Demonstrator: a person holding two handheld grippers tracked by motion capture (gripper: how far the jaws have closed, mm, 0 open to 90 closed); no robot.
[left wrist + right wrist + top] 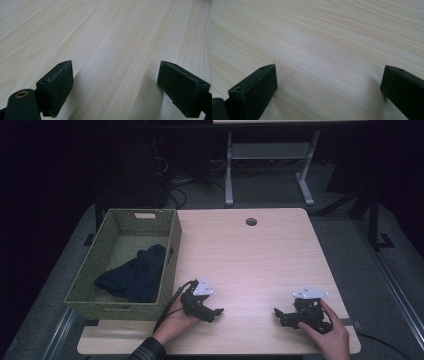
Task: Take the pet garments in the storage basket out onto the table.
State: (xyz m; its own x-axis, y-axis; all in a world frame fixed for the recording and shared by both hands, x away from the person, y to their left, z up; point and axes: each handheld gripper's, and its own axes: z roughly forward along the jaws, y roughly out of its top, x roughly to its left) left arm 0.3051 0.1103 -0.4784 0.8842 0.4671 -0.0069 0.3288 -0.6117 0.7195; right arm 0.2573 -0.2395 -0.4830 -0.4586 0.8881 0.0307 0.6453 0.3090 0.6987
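A light wooden counter (260, 255) stands in a dim room, and a person's two hands come in over its near edge, each holding a black pair of tongs low over the wood. The left tongs (216, 312) sit in the left hand (176, 320) just beside the near right corner of a green woven basket (172, 250), their tips pointing to the right; a grey three-cornered plate (204, 288) rides on top and a dark cable trails from them past the basket. The right tongs (277, 312) sit in the right hand (330, 337) near the counter's right edge, well apart from the left pair, their tips pointing to the left so that the two pairs face each other across bare wood. In the left gripper view the left tongs (115, 82) stand wide open, with nothing but pale wood grain between the two black jaws. In the right gripper view the right tongs (329, 82) are likewise spread wide and hold nothing, the counter's surface close beneath them. The basket rests on the counter's left side, overhanging its left edge, and a dark blue cloth (135, 275) lies crumpled inside it, toward the near end and against the right wall. A round hole (251, 222) is cut in the counter near its far edge.
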